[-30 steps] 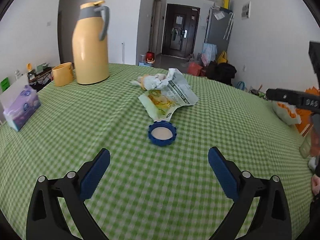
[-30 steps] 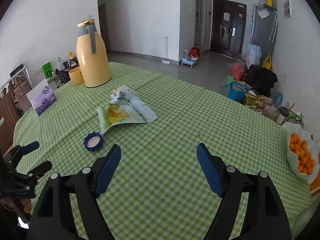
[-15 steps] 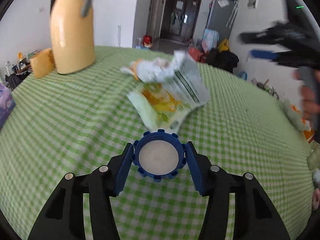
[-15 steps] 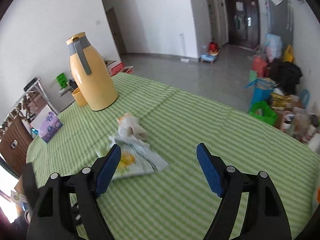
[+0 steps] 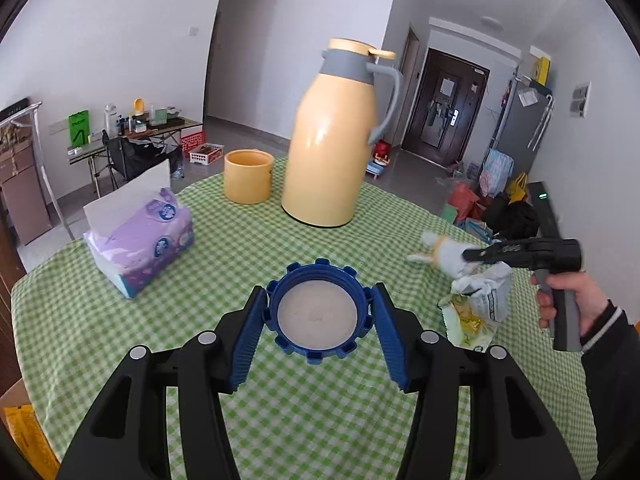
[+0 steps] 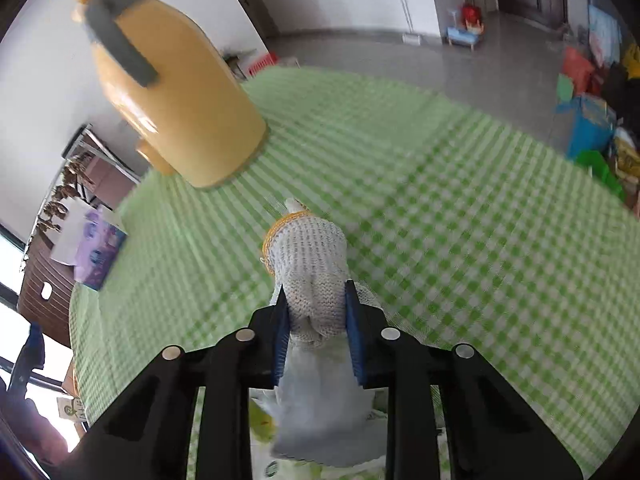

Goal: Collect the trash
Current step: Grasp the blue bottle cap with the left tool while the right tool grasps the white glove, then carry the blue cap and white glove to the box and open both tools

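Observation:
My left gripper (image 5: 318,320) is shut on a round blue lid (image 5: 318,316) with a white inside and holds it just above the green checked tablecloth (image 5: 224,264). My right gripper (image 6: 316,290) has its jaws closing, and both pads touch the sides of a white knitted glove (image 6: 308,248) with a yellow cuff. A crumpled snack bag (image 6: 316,412) lies under that gripper. In the left wrist view the glove (image 5: 442,252) and the snack bag (image 5: 480,308) lie at the right, with the right gripper (image 5: 474,256) on the glove and a hand (image 5: 568,304) on its handle.
A tall yellow thermos jug (image 5: 332,140) stands at the back of the table, with a yellow cup (image 5: 248,176) to its left. A purple tissue pack (image 5: 140,240) lies at the left. Bags and boxes (image 6: 588,120) sit on the floor beyond the table's far edge.
The left gripper closed on the blue lid, lifted it and swung left toward the thermos. The right gripper moved over the snack bag to the glove and narrowed its jaws around it.

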`<control>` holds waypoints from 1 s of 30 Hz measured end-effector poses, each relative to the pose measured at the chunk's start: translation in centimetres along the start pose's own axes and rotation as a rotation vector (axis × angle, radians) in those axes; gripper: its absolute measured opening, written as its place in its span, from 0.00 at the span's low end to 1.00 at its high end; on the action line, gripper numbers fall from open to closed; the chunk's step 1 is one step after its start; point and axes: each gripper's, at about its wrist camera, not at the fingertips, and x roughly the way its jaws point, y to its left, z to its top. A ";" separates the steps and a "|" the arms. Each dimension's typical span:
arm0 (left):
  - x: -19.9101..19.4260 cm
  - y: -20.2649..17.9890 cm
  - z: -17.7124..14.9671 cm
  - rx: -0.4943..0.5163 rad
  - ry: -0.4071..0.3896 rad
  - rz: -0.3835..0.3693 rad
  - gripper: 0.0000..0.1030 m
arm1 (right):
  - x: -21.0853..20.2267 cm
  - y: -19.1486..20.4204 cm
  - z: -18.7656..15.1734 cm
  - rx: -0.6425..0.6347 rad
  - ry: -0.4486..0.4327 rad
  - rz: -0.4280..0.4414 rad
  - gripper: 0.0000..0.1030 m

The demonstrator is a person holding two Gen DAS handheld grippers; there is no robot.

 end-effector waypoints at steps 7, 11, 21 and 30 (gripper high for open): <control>-6.0 0.7 0.5 0.008 -0.065 -0.041 0.49 | -13.2 4.0 -0.1 -0.133 -0.198 -0.206 0.24; -10.0 1.5 0.1 0.004 -0.097 -0.038 0.49 | -17.0 5.0 -3.3 -0.166 -0.195 -0.253 0.24; -20.6 6.8 -4.1 -0.031 -0.117 0.048 0.49 | -19.6 12.3 -10.9 -0.245 -0.180 -0.175 0.24; -30.7 16.7 -9.8 -0.161 -0.141 0.236 0.49 | -13.9 25.3 -14.7 -0.410 -0.111 0.008 0.24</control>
